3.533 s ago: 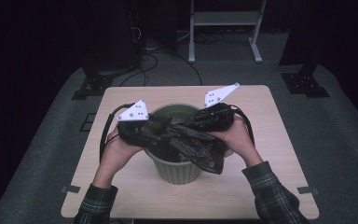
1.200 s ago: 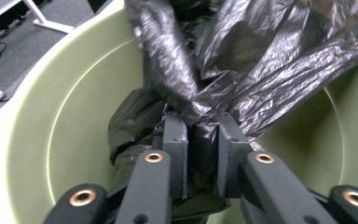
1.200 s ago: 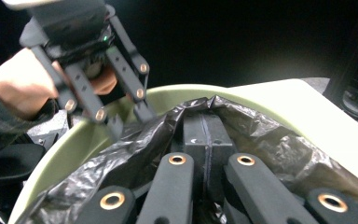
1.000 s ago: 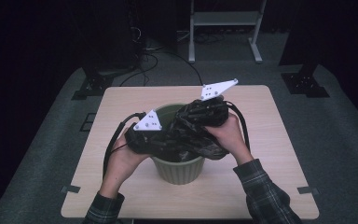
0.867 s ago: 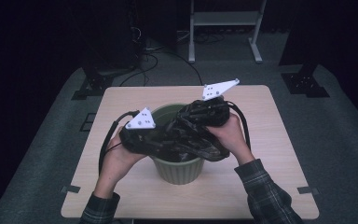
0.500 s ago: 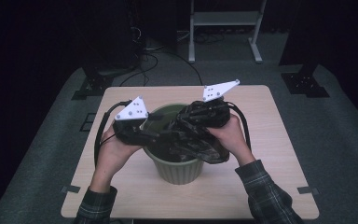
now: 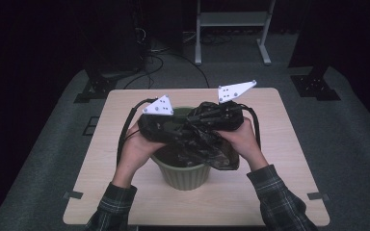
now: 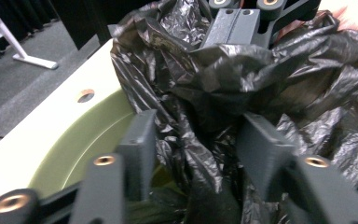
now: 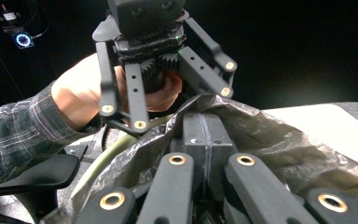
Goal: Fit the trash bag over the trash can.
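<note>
The black bin bag [image 7: 200, 139] hung bunched over the mouth of the green bin [image 7: 185, 175] on the table [image 7: 279, 144]. The right gripper [image 9: 204, 140] stayed clamped on its edge; the left gripper [image 8: 196, 140], jaws just closing, straddled a fold without pinching it. The bag-fitting step seemed under way; next it needed a firm left grip, then spreading the bag over the rim.

No readable text, label, brand, number or sign is to be found on anything in these views. The black bag [image 7: 200, 139], the green bin [image 7: 183, 173], the table [image 7: 289, 159] and both grippers' bodies are seen to be unmarked, and the white plates on the grippers carry small holes but no lettering.
</note>
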A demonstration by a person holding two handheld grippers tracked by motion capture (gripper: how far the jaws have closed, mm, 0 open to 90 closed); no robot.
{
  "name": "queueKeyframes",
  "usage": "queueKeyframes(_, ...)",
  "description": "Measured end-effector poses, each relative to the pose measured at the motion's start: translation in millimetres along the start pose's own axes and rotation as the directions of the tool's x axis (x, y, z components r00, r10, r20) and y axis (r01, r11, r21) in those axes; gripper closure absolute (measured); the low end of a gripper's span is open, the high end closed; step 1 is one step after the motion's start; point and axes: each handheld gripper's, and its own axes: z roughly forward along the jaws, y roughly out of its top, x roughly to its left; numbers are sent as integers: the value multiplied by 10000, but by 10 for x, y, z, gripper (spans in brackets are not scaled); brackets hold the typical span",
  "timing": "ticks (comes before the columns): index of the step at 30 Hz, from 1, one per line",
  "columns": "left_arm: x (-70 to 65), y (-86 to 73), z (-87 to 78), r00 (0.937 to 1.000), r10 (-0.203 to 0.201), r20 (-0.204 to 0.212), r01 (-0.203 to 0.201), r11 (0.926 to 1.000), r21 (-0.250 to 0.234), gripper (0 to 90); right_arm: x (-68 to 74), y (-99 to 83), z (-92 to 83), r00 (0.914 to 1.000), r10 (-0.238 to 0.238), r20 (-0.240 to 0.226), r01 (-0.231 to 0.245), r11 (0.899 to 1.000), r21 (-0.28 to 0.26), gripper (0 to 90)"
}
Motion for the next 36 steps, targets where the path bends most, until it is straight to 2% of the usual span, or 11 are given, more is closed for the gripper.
queueKeyframes(3, -11, 11, -6, 10000, -41, 65, 40, 9999, 142, 784, 7, 0, -9, 10000, 3, -10, -3, 10000, -28, 900)
queueKeyframes(6, -15, -12, -31, 9998, -179, -22, 179, 9993, 316, 881, 14, -5, -39, 9999, 43, 150, -42, 9999, -106, 786)
queueKeyframes(7, -11, -36, -54, 9995, -271, -138, 276, 9990, 352, 885, 10, -11, -62, 9999, 123, 77, -121, 9997, -197, 768)
queueKeyframes(10, 0, -110, -125, 9984, -452, -334, 459, 9987, 206, 887, 19, -37, -189, 9994, 192, 283, -182, 9992, -362, 731)
queueKeyframes(14, 12, -213, -253, 9969, -525, -582, 528, 9986, 24, 887, 8, -106, -411, 9965, 333, 766, -302, 9987, -409, 703)
queueKeyframes(20, 3, -298, -351, 9946, -626, -825, 617, 9980, -135, 887, -26, -268, -695, 9864, 688, 1494, -621, 9969, -489, 638)
queueKeyframes(23, 2, -327, -364, 9939, -682, -873, 673, 9976, -131, 887, -28, -348, -770, 9848, 738, 1571, -690, 9970, -362, 603)
queueKeyframes(28, 26, -348, -366, 9931, -825, -839, 810, 9965, -208, 887, 7, -430, -750, 9855, 508, 1618, -515, 9987, -1, 542)
queueKeyframes(33, 20, -341, -359, 9935, -840, -775, 820, 9962, -277, 887, 28, -416, -609, 9860, 198, 1658, -258, 9991, 341, 507)
queueKeyframes(34, 18, -340, -355, 9935, -853, -748, 832, 9961, -303, 887, 26, -409, -569, 9859, 154, 1664, -215, 9992, 352, 514)
queueKeyframes(36, 14, -338, -351, 9936, -867, -724, 845, 9959, -322, 887, 24, -395, -495, 9884, 122, 1515, -208, 9982, 556, 700)
